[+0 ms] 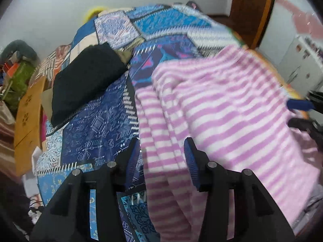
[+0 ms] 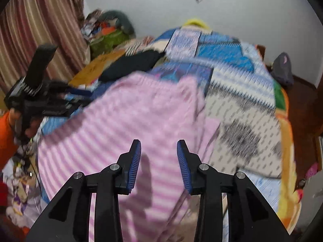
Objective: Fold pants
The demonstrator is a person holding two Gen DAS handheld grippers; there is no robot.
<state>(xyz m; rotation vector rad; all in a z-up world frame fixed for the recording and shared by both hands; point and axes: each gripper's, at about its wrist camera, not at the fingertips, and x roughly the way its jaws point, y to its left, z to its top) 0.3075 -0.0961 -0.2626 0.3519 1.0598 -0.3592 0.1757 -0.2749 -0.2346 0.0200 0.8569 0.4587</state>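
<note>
Pink-and-white striped pants [image 1: 222, 104] lie spread over a blue patchwork quilt [image 1: 97, 125] on a bed. My left gripper [image 1: 161, 157] stands open just above the pants' left edge; folds of the cloth show between its blue pads, which do not press on it. In the right wrist view my right gripper [image 2: 159, 151] is open over the middle of the pants [image 2: 125, 117], with nothing pinched. The right gripper [image 1: 296, 114] also shows at the pants' right edge. The left gripper [image 2: 80, 98] is at the pants' far left corner, held by a hand with an orange sleeve.
A folded black garment [image 1: 86, 80] lies on the quilt beyond the pants. A brown cardboard box [image 1: 28, 121] and a green heap [image 1: 18, 76] sit left of the bed. Striped curtains [image 2: 40, 30] hang at the left. A dark cushion [image 2: 282, 70] rests at the bed's right side.
</note>
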